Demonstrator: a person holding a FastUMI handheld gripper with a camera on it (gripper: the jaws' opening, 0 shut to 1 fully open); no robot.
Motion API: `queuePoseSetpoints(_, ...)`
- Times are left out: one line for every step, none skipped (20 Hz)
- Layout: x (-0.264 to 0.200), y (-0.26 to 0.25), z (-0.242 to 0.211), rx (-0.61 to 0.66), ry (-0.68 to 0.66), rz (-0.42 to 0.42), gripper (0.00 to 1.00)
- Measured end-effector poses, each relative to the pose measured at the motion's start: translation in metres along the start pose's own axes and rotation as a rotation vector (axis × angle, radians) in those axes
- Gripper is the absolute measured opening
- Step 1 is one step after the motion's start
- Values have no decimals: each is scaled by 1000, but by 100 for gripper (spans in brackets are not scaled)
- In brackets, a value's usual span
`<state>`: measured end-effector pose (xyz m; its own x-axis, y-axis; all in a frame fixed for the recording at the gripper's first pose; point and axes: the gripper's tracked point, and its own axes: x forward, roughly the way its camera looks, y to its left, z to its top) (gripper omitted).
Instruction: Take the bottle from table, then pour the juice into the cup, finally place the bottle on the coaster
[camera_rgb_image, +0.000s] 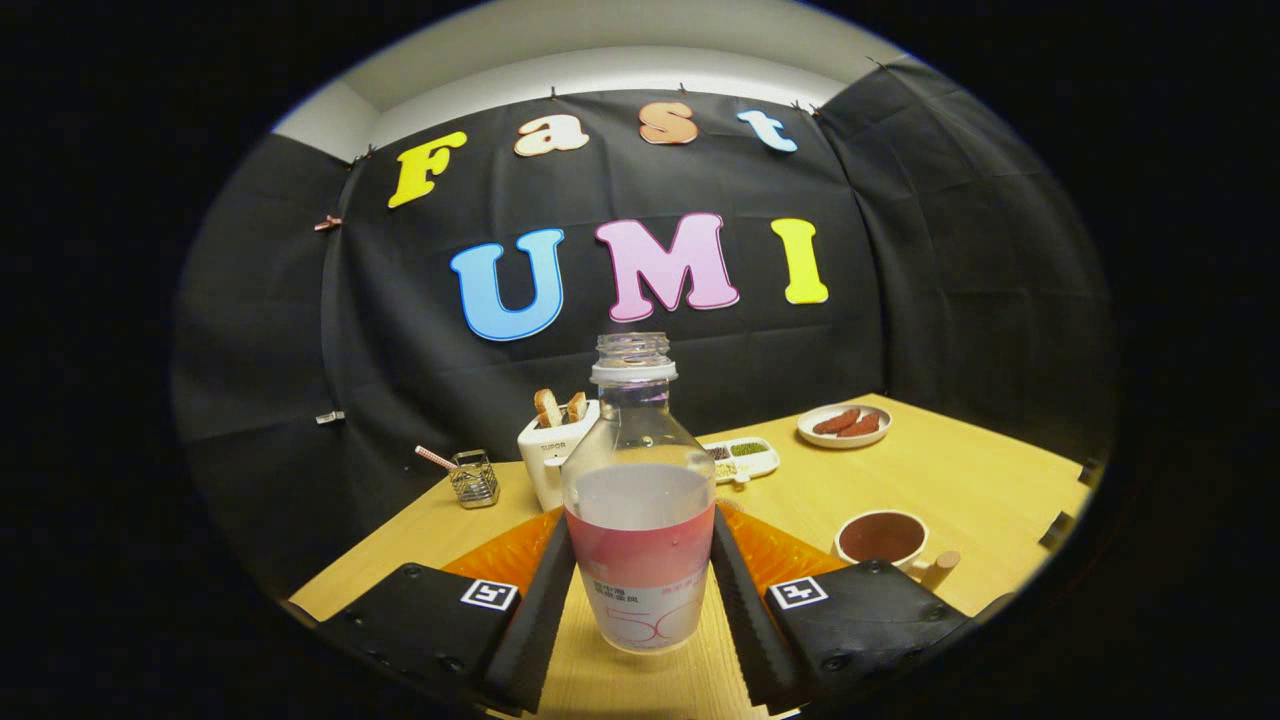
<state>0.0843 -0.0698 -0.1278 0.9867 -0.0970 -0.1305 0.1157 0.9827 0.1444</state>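
The bottle (638, 500) stands between the fingers (540, 600) (seemingly touching both), cup (882, 538) right, toaster (552, 450) behind.

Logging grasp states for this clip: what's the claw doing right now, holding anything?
Claw: closed on the bottle, one finger pressing each side of its lower body; the bottle stands upright, cap off.

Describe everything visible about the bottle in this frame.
The bottle is clear plastic, uncapped, with a threaded neck and white collar ring. A pink-and-white label wraps its lower body, and pale liquid reaches about the label's top. It stands upright between the fingers of the claw, which sit against its sides at label height. Its base looks to rest on the wooden table, ahead of the toaster.
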Motion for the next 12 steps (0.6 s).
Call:
queuePoseSetpoints(0, -3, -4, 41, 23, -4, 76)
queuePoseSetpoints(1, -7, -8, 86, 45, -9, 76)
queuePoseSetpoints(3, -9, -10, 134, 63, -11, 76)
queuePoseSetpoints(5, -10, -13, 186, 77, -12, 76)
queuePoseSetpoints(8, -10, -13, 245, 86, -5, 76)
queuePoseSetpoints(7, -9, -12, 303, 93, 2, 75)
queuePoseSetpoints(8, -13, -11, 354, 95, -3, 75)
queuePoseSetpoints(9, -18, -10, 404, 96, -15, 75)
queuePoseSetpoints(11, -23, -9, 455, 93, -25, 75)
queuePoseSetpoints(13, -28, -9, 517, 87, -32, 75)
queuePoseSetpoints(16, -32, -8, 588, 87, -38, 75)
queuePoseSetpoints(16, -36, -11, 662, 98, -45, 75)
